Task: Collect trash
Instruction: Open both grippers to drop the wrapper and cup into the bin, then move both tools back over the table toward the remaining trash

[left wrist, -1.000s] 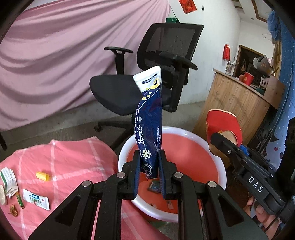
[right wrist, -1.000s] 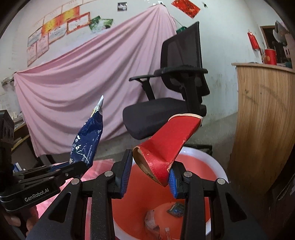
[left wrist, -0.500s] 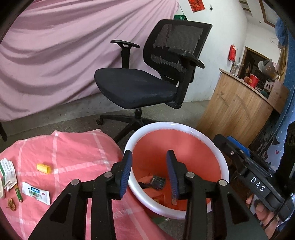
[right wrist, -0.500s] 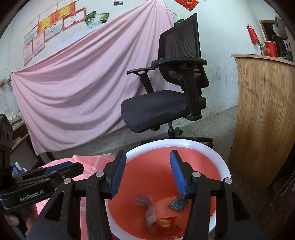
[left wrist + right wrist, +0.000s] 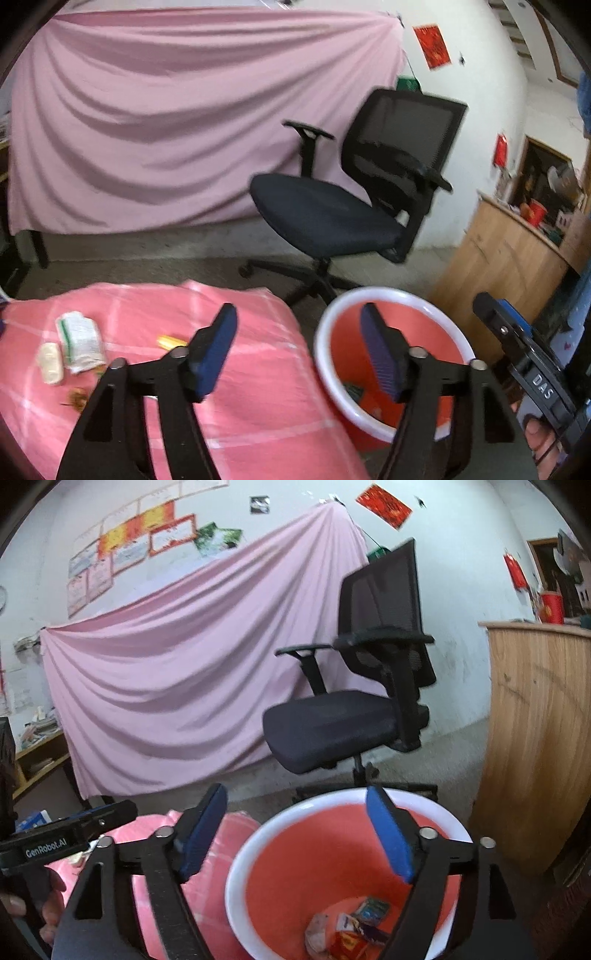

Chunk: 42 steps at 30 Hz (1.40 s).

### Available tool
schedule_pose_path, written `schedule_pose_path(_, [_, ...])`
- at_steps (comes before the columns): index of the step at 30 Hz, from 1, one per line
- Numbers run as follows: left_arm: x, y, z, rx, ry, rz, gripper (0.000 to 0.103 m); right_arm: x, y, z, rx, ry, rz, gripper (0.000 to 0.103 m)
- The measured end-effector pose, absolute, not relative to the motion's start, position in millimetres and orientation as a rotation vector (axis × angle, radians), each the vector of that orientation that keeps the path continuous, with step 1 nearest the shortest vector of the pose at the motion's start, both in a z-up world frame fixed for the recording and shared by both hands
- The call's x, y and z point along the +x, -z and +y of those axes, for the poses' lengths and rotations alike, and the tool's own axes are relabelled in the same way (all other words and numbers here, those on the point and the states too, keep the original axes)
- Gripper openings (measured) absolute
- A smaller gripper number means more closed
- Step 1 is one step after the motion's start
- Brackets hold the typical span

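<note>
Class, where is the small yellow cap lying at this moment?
In the left wrist view, the small yellow cap lies on the pink checked cloth, left of the red basin with a white rim and right of the crumpled white wrapper.

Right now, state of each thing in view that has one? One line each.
left gripper: jaws opening, nothing between them
right gripper: jaws opening, nothing between them
basin: upright, wrappers lying in the bottom
white packet: crumpled, lying on the pink cloth
yellow piece: lying on the cloth
office chair: unoccupied
</note>
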<state>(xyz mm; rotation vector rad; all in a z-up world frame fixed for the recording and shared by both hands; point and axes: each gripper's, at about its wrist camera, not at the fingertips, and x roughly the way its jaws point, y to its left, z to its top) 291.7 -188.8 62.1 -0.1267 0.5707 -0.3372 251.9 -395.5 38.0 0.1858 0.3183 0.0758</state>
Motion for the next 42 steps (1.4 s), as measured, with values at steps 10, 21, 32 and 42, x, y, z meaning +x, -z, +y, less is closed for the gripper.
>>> schedule_pose_path(10, [252, -81, -115, -0.148, 0.173, 0.347, 0.101, 234, -60, -334, 0.092, -0.158, 0.127, 0.103])
schedule_pose_path(21, [215, -80, -43, -0.149, 0.001, 0.236, 0.101, 212, -71, -270, 0.019, -0.299, -0.045, 0.103])
schedule_pose_path(32, [186, -63, 8, -0.095, -0.091, 0.216, 0.101, 208, -62, -227, -0.044, -0.386, -0.059, 0.103])
schedule_pose_path(42, [196, -33, 28, -0.078, -0.097, 0.359, 0.101, 233, -43, -204, -0.104, -0.430, 0.098, 0.103])
